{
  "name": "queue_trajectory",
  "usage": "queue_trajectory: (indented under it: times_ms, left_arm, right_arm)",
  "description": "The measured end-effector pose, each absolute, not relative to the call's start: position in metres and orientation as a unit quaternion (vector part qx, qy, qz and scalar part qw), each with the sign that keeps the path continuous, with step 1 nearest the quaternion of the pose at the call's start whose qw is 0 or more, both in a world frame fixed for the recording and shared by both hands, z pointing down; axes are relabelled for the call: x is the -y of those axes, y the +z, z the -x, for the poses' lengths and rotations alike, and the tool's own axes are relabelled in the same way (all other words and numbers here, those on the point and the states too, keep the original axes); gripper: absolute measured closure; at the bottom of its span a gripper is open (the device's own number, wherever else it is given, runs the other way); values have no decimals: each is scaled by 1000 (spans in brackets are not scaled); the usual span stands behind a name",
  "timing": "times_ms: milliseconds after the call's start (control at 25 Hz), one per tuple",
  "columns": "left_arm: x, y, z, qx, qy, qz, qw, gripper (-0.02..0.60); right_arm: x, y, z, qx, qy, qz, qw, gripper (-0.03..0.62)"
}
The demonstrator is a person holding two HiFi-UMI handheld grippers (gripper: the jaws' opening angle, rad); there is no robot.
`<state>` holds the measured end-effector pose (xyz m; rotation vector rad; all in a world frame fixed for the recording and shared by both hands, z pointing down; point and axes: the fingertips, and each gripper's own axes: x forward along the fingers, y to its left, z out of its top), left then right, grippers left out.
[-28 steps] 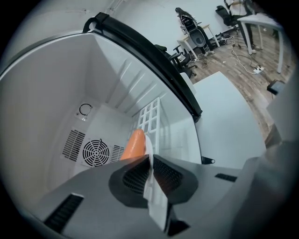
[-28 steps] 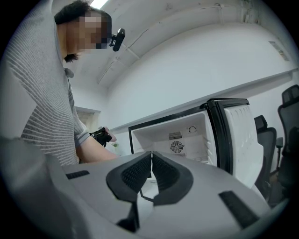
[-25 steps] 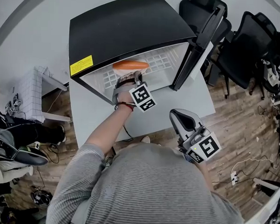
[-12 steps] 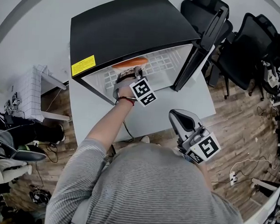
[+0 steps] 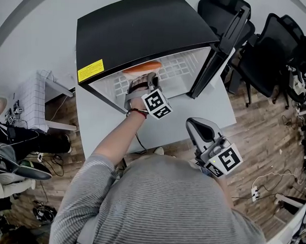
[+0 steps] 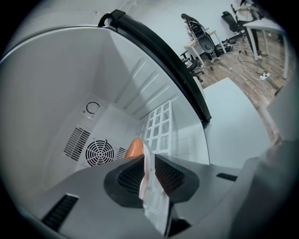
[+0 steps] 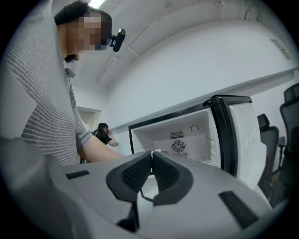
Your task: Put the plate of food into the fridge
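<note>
The black mini fridge (image 5: 141,28) stands on a grey table (image 5: 108,125) with its door (image 5: 222,44) swung open to the right. My left gripper (image 5: 143,84) reaches into the fridge's white inside. The white plate's rim (image 6: 146,179) sits between its pads, which still touch it as the jaws are opening. Orange food (image 5: 142,67) lies on the plate, seen beyond the left gripper (image 6: 148,163) as an orange lump (image 6: 134,148). My right gripper (image 5: 201,127) hangs shut and empty over the table's front, and from the right gripper (image 7: 152,159) view it points toward the fridge.
A white wire shelf (image 5: 176,69) and a round fan grille (image 6: 99,151) line the fridge's inside. Black office chairs (image 5: 268,53) stand right of the fridge, a white cart (image 5: 36,102) to its left. Cables lie on the wooden floor (image 5: 265,148).
My left gripper has pushed the plate with the orange food a little deeper into the fridge. The right gripper has hardly moved.
</note>
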<state>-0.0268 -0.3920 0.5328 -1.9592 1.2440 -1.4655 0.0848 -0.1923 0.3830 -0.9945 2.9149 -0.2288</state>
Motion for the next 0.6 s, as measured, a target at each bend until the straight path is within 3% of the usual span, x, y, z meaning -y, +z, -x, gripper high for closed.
queue_trajectory:
  times_ms: [600]
  left_arm:
    - [366, 501, 20, -476, -463, 728, 170, 525]
  right_arm:
    - [187, 383, -86, -948, -72, 309, 29, 579]
